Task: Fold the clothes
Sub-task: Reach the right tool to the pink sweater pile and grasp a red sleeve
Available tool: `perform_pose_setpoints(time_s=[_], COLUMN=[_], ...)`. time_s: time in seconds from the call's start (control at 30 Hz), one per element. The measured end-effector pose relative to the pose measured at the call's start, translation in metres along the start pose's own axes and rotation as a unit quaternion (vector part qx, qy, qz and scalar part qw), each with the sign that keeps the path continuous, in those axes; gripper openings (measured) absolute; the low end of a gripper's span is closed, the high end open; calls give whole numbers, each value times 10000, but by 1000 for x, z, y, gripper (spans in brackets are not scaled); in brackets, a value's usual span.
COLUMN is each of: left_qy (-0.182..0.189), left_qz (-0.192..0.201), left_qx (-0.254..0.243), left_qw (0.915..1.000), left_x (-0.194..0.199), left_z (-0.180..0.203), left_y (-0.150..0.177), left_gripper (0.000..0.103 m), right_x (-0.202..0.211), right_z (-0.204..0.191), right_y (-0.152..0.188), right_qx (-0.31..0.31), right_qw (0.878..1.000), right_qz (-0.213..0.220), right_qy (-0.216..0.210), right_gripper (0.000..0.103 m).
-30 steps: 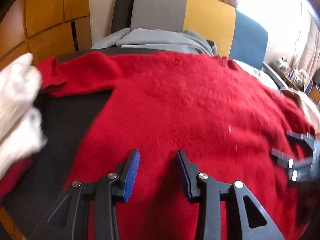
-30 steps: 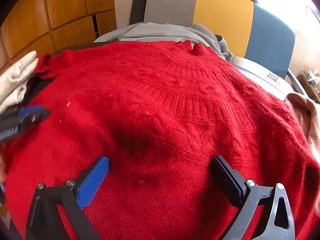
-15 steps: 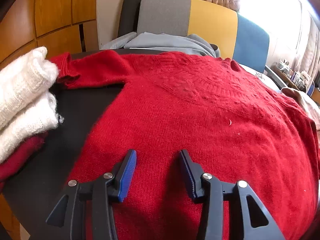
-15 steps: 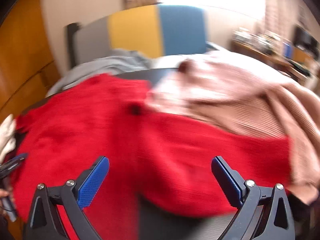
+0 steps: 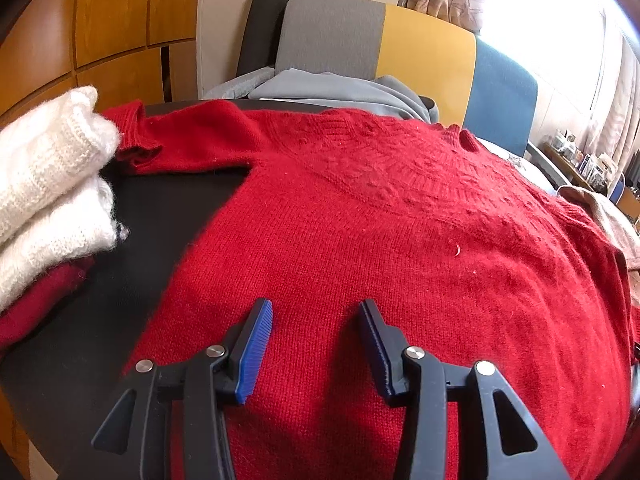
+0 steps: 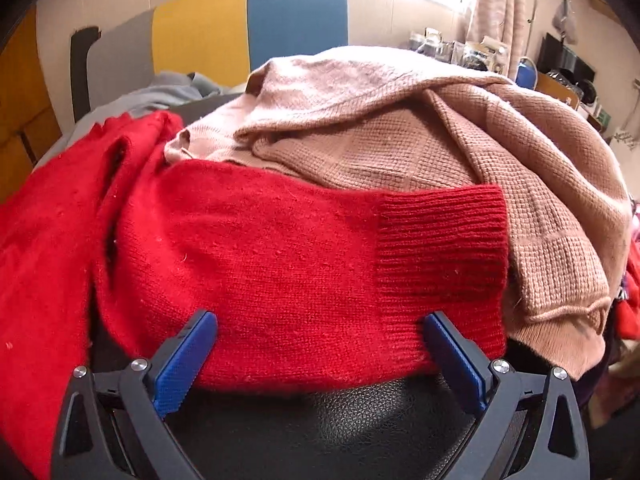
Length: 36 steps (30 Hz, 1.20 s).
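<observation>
Far left: stack of folded knitwear point(image 5: 48, 184), fluffy white over dark red, on black leather-look table point(image 5: 132, 248), touching the cuff of the left sleeve point(image 5: 188, 140).

Centre: red knitted sweater with patterned yoke point(image 5: 400, 240), spread flat on the table, collar away from the camera. Left gripper point(image 5: 316, 332) low over the hem region, jaws parted, nothing between the blue-padded fingers point(image 5: 256, 344).

Behind: grey garment point(image 5: 332, 88) against a grey, yellow and blue chair back point(image 5: 424, 52).

Right: right sleeve of the same sweater point(image 6: 304, 264), ribbed cuff point(image 6: 440, 256) pointing right, lying partly over a heap of beige waffle-knit garment point(image 6: 460, 152). Right gripper point(image 6: 320, 344) at the sleeve's near edge, jaws spread wide to either side of it, not yet closed on the fabric.

Likely step: seizing the sleeve to fold it inward across the body.

Risks, as judged: pinch through both layers into the beige knit beneath, dragging that heap along; bite too shallow on the soft edge, with slip mid-fold; no hold from the left gripper, so body shifting or wrinkling under the pull; left cuff disturbing the finished stack when folded.
</observation>
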State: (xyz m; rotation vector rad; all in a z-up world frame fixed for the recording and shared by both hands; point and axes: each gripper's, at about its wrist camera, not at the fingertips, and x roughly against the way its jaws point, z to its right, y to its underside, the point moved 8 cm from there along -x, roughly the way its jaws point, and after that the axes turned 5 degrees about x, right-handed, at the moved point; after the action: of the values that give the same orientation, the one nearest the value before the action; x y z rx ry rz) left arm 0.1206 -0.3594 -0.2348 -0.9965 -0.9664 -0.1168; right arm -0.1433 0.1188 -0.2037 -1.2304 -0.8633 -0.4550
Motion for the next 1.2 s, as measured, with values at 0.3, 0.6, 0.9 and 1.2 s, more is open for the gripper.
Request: perform_pose_setpoints(time_s=[0.3,0.6,0.9,1.2], left_qy=[259,334,170,844], left_qz=[46,87,-222,-46], left_qx=[165,177,-103,-707], left_qw=[9995,9992,9996,9939], left_x=[3,2,0,12], left_z=[-3,-5,-4,71], left_y=[0,-1,-9,-48], left_gripper=[47,48,48,48], right_x=[26,133,77,34], right_z=[-5,53,86,-93], right_y=[-21,-149,-119,-135], right_qx=[365,1414,581,-233], right_qw=[9993,9614,9821,9695], right_qz=[-48,1339,553,331], right_qy=[-93,1943,1704,-2418], right_gripper=[12,15,67,66])
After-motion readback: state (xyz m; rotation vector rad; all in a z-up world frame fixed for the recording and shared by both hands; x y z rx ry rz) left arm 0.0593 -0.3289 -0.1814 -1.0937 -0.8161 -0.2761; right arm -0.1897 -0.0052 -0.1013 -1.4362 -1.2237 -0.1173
